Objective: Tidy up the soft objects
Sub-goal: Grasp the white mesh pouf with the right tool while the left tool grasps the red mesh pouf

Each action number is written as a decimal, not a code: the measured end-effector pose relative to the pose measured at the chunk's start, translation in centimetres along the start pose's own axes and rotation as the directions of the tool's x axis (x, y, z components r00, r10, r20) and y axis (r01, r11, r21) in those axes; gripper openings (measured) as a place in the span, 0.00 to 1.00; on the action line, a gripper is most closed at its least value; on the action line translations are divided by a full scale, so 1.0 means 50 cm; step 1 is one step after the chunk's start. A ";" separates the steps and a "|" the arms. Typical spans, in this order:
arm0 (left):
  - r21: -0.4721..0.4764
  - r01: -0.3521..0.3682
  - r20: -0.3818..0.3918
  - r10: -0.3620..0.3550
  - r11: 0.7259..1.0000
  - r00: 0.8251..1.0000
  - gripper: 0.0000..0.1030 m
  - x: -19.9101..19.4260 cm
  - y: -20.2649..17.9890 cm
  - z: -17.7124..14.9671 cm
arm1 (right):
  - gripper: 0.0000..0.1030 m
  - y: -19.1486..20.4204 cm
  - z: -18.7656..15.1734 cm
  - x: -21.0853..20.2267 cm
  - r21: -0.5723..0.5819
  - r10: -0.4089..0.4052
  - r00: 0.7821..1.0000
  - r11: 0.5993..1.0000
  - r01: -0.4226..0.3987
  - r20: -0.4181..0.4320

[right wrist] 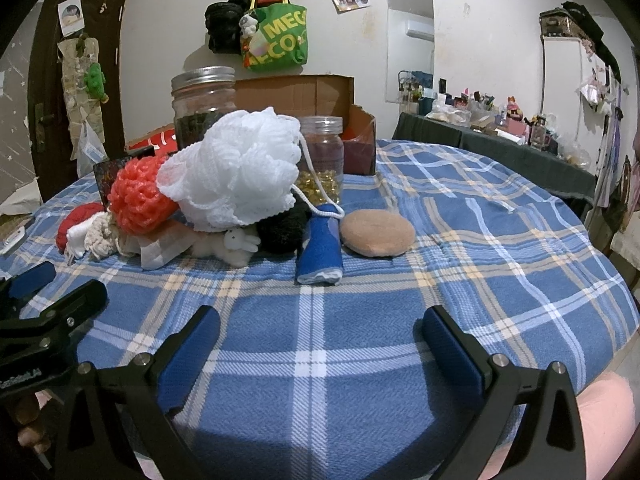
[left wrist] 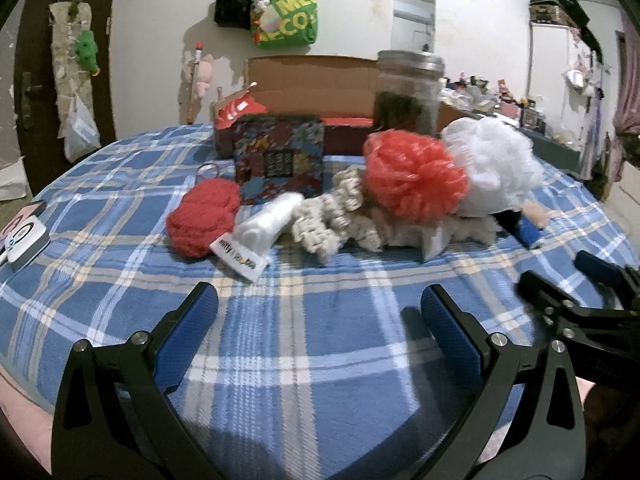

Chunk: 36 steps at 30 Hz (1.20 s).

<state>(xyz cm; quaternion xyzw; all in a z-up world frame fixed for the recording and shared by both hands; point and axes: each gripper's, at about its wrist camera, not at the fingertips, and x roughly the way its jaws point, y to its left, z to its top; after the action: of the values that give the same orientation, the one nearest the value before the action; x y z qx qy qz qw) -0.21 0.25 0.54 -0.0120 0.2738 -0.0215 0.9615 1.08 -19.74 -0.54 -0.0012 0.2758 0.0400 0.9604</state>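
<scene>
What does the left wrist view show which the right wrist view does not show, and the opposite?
Only the left wrist view shows the patterned box in full and the white plastic roll. Only the right wrist view shows the small jar and the whole tan round pad. Both show the red pouf, white pouf, and both open grippers: left gripper, right gripper.

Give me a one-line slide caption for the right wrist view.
Open right tool hovers over a blue plaid blanket, facing a white mesh pouf, red pouf, blue rolled cloth and tan pad.
</scene>
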 end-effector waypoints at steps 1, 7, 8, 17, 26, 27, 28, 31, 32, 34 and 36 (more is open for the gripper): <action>0.007 0.011 0.005 -0.011 1.000 1.000 1.00 -0.006 -0.004 0.003 | 1.00 0.000 0.003 0.005 0.007 0.006 1.000 1.000 -0.006 -0.002; 0.042 0.035 0.049 -0.037 0.998 0.998 1.00 -0.029 -0.019 0.034 | 1.00 -0.017 0.032 -0.007 0.042 0.032 0.999 0.999 -0.033 0.019; 0.044 0.047 0.052 -0.049 0.998 0.997 1.00 -0.032 -0.020 0.041 | 1.00 -0.020 0.039 -0.013 0.041 0.033 0.999 0.999 -0.034 0.030; 0.071 0.138 0.054 -0.142 0.988 0.988 1.00 -0.030 -0.026 0.117 | 1.00 -0.037 0.122 -0.023 0.005 0.102 0.990 0.995 -0.103 0.100; 0.101 0.194 -0.037 -0.191 0.976 0.981 1.00 0.028 -0.037 0.177 | 1.00 -0.054 0.195 0.028 0.032 0.325 0.945 0.945 -0.327 0.045; 0.107 0.195 -0.047 -0.191 0.975 0.980 1.00 0.035 -0.039 0.179 | 1.00 -0.053 0.198 0.035 0.035 0.344 0.938 0.938 -0.345 0.035; 0.113 0.201 -0.058 -0.196 0.973 0.979 1.00 0.042 -0.041 0.182 | 1.00 -0.053 0.201 0.043 0.039 0.362 0.932 0.931 -0.363 0.025; 0.136 0.217 -0.085 -0.207 0.967 0.975 0.98 0.059 -0.046 0.183 | 1.00 -0.048 0.206 0.067 0.044 0.397 0.918 0.917 -0.396 -0.013; 0.145 0.218 -0.093 -0.206 0.965 0.974 0.96 0.065 -0.049 0.181 | 0.98 -0.045 0.206 0.074 0.042 0.407 0.913 0.913 -0.405 -0.025; 0.156 0.222 -0.108 -0.206 0.963 0.973 0.89 0.074 -0.053 0.179 | 0.93 -0.042 0.203 0.085 0.040 0.423 0.905 0.906 -0.421 -0.048; 0.159 0.244 -0.131 -0.225 0.957 0.966 0.68 0.084 -0.056 0.177 | 0.82 -0.033 0.199 0.096 0.038 0.448 0.891 0.894 -0.446 -0.077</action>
<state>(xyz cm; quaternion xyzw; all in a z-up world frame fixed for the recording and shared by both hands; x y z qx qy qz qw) 7.93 -2.63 5.93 0.0409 0.3210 -0.1599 0.9326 10.54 -20.79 5.32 0.0699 0.3091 0.2570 0.9130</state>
